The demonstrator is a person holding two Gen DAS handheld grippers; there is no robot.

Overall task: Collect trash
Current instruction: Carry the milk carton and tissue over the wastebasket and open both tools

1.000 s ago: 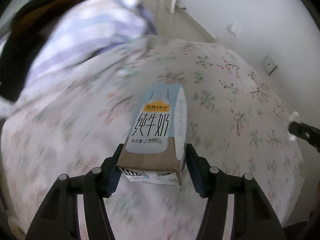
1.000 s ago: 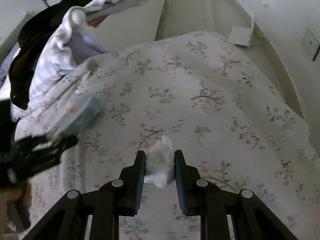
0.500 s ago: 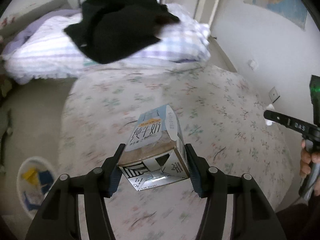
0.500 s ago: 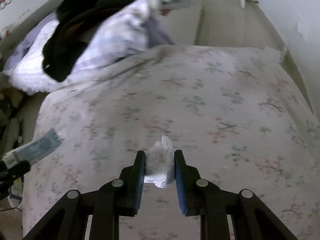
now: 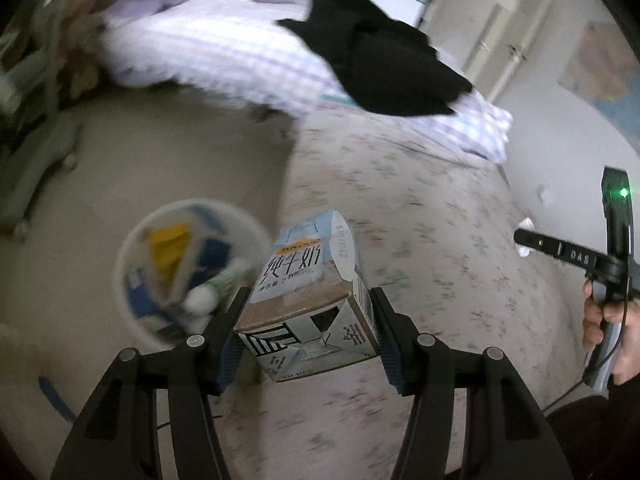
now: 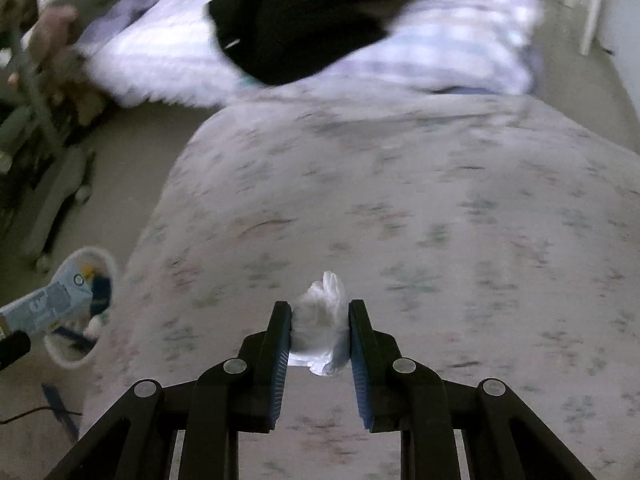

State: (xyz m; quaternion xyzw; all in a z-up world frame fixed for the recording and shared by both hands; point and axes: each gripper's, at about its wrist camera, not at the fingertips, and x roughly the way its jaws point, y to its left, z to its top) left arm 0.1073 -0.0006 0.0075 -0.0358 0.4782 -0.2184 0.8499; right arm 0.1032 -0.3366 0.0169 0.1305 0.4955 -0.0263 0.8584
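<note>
**Cardboard and tissue — both hands full**

Pale blue, the milk carton (image 5: pixel 310 300) sits clamped in the left gripper (image 5: pixel 308 332), hanging beside the floral bed (image 5: pixel 440 240) near a white bin (image 5: pixel 128 312) of rubbish on the floor. The right gripper (image 6: pixel 319 332) pinches a crumpled white tissue (image 6: pixel 320 316) above the bedspread — well short of the bin.

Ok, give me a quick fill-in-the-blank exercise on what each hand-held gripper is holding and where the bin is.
1. The left hand-held gripper is shut on a milk ____.
2. The right hand-held gripper is shut on a crumpled white ____.
3. The white bin stands on the ____, beside the bed.
4. On the striped pillow lies a ____ garment.

Missing words: carton; tissue; floor; black
</note>
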